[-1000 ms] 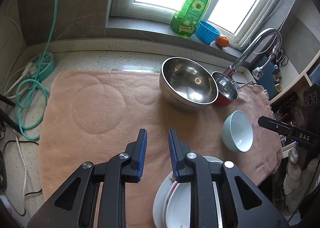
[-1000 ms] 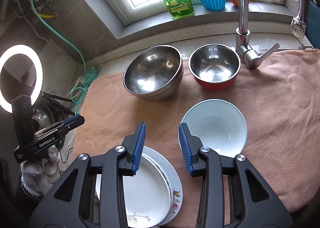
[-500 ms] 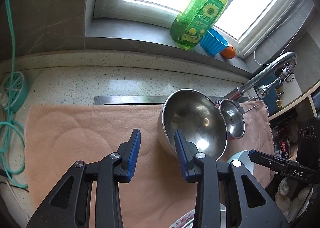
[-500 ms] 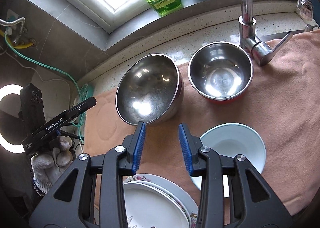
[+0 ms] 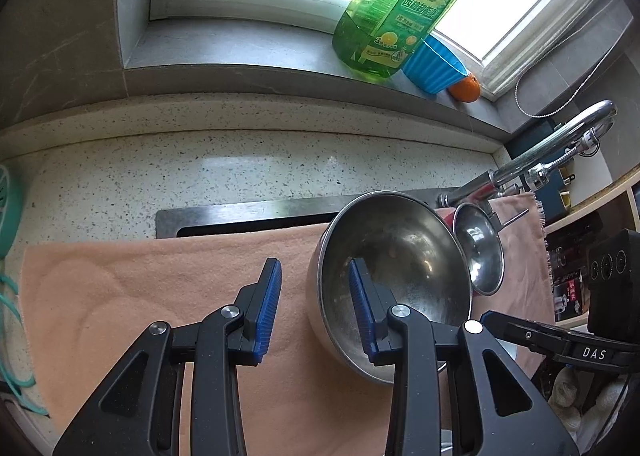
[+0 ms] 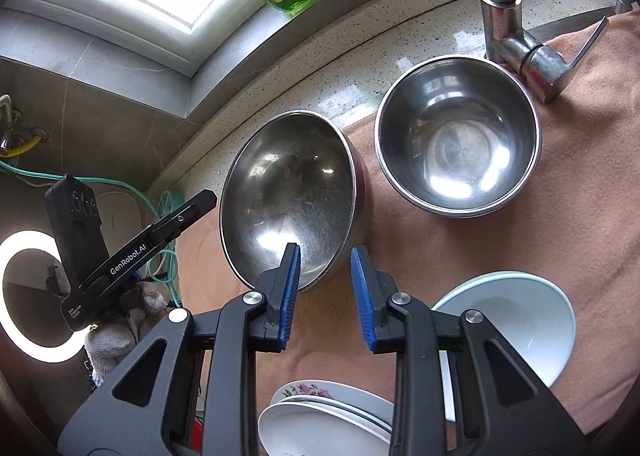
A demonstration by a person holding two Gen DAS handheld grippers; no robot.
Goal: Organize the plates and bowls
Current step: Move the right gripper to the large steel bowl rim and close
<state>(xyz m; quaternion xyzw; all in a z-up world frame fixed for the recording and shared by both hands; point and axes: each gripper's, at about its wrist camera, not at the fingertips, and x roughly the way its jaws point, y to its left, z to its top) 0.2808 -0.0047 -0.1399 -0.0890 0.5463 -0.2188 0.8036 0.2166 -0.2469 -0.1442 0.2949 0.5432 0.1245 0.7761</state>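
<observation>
1. Speckled stone surface (image 5: 280, 172) under a bright window carries a fuzzy peach towel (image 5: 140, 288).
2. Large round steel bowl (image 6: 288, 196), scuffed and shiny, sits tilted on the towel, its mouth leaning toward the left tool (image 5: 314, 308).
3. Left tool is released, its jaws straddling the bowl's rim.
4. Right tool (image 6: 325, 296) is closing, its jaws either side of the same rim, not yet pinching.
5. Smaller steel bowl (image 6: 456, 136) stands upright by the faucet (image 6: 516, 32); a pale ceramic bowl (image 6: 516, 320) and stacked floral plates (image 6: 320, 416) lie nearer.
</observation>
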